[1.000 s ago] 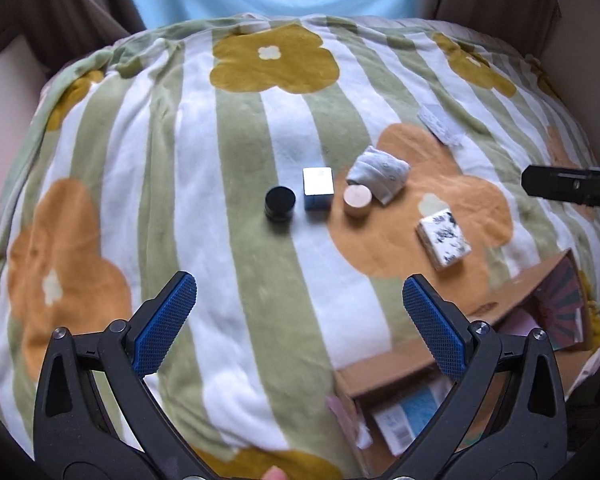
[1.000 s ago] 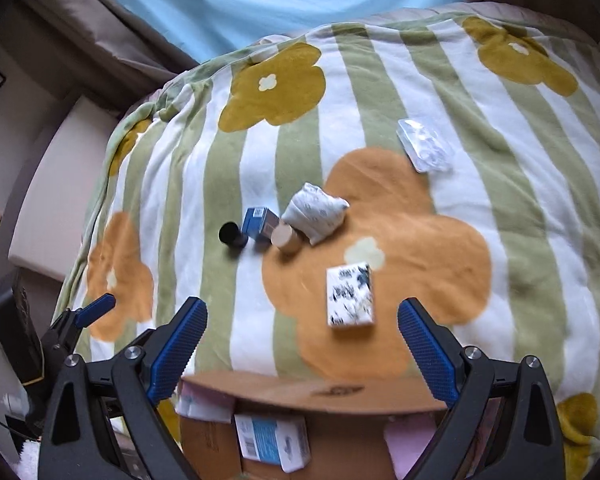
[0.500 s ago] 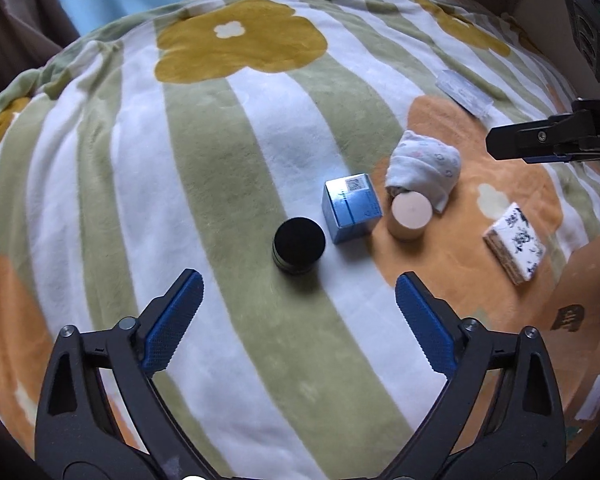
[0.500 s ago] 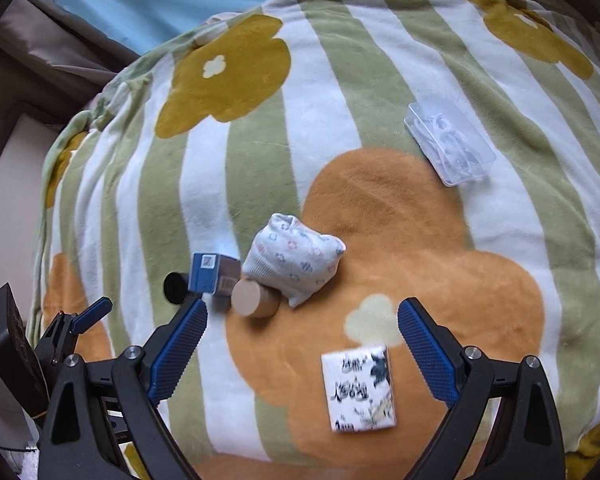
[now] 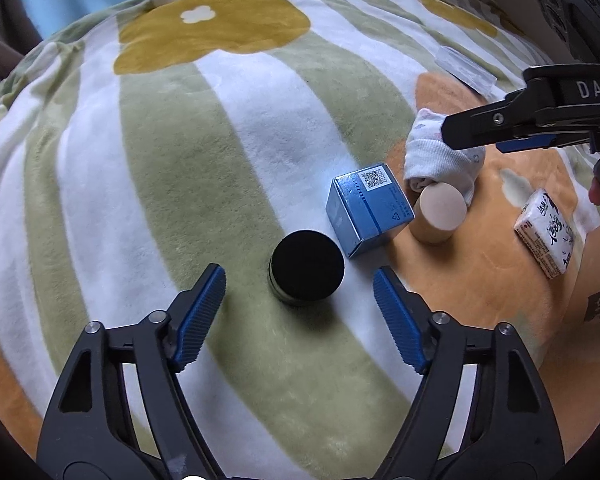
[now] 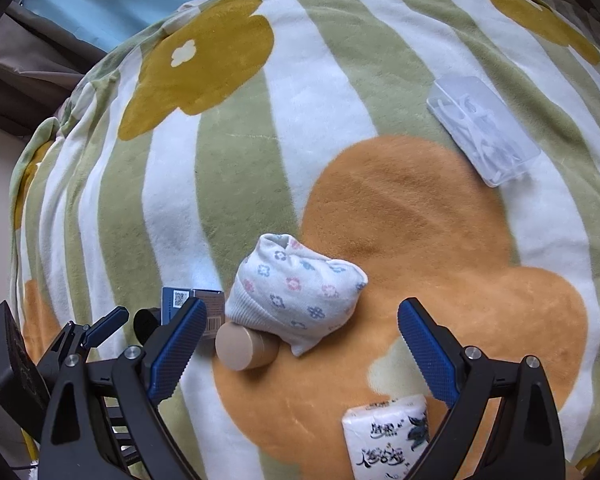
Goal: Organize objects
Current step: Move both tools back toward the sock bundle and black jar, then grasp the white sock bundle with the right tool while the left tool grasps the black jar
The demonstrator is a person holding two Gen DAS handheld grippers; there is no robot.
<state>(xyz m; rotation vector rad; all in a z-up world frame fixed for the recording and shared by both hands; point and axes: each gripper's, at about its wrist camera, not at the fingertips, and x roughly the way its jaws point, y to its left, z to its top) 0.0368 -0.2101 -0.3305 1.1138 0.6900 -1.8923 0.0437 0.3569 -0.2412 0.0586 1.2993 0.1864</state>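
Observation:
A black round jar (image 5: pixel 306 272) stands on the striped flower blanket (image 5: pixel 160 160), just ahead of my open, empty left gripper (image 5: pixel 300 300). Right of it stand a blue box (image 5: pixel 368 210), a tan cylinder (image 5: pixel 440 216), a rolled white sock (image 5: pixel 440 156) and a tissue pack (image 5: pixel 544 232). My right gripper (image 6: pixel 300 336) is open and empty, just in front of the sock (image 6: pixel 296 296) and above the tan cylinder (image 6: pixel 244 346). The tissue pack (image 6: pixel 388 436) lies below it. The blue box (image 6: pixel 192 308) is partly hidden by its left finger.
A clear plastic case (image 6: pixel 484 128) lies on the blanket at the far right; it also shows in the left wrist view (image 5: pixel 464 68). The right gripper's finger (image 5: pixel 512 124) reaches over the sock. A light blue surface (image 6: pixel 120 4) lies beyond the blanket's far edge.
Both grippers have moved forward and down toward the objects. The left one has closed in on the black jar, the right one on the sock. Both stay open.

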